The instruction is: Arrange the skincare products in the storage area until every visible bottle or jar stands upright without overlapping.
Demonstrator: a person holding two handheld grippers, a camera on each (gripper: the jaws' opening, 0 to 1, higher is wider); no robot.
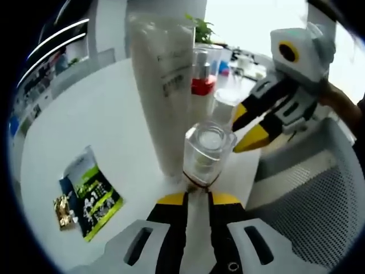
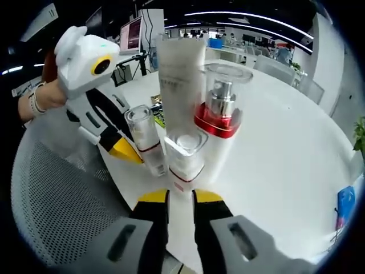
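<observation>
Left gripper (image 1: 197, 197): jaws nearly together, pinched on the base of a small clear-capped bottle (image 1: 206, 149) that stands upright on the worktop (image 1: 97, 131). In the right gripper view this gripper (image 2: 130, 153) comes in from the left, a hand (image 2: 41, 96) behind it, yellow tips touching the same bottle (image 2: 144, 137).
Right gripper (image 2: 180, 197): jaws close together on the foot of a square clear-capped bottle (image 2: 183, 154), also upright. In the left gripper view it (image 1: 246, 130) enters from the right, tips just beside the small clear-capped bottle.
Tall white tube (image 1: 162, 74): the landmark; upright, cap down, touching or just behind the small clear-capped bottle. Right gripper view: tube (image 2: 181, 74) directly behind the square bottle.
Red-collared pump bottle (image 2: 219, 114): upright under a clear cover, just beside the tube, to its right in that view; seen past the tube in the left gripper view (image 1: 203, 80).
Sachets: a green-and-black packet (image 1: 94, 194) and a small gold one (image 1: 64, 210) lie flat, well apart from the tube.
Mesh chair (image 2: 51, 194): beside the worktop edge, near the bottles.
Background: office desks and a monitor (image 2: 132, 35) beyond the tube.
</observation>
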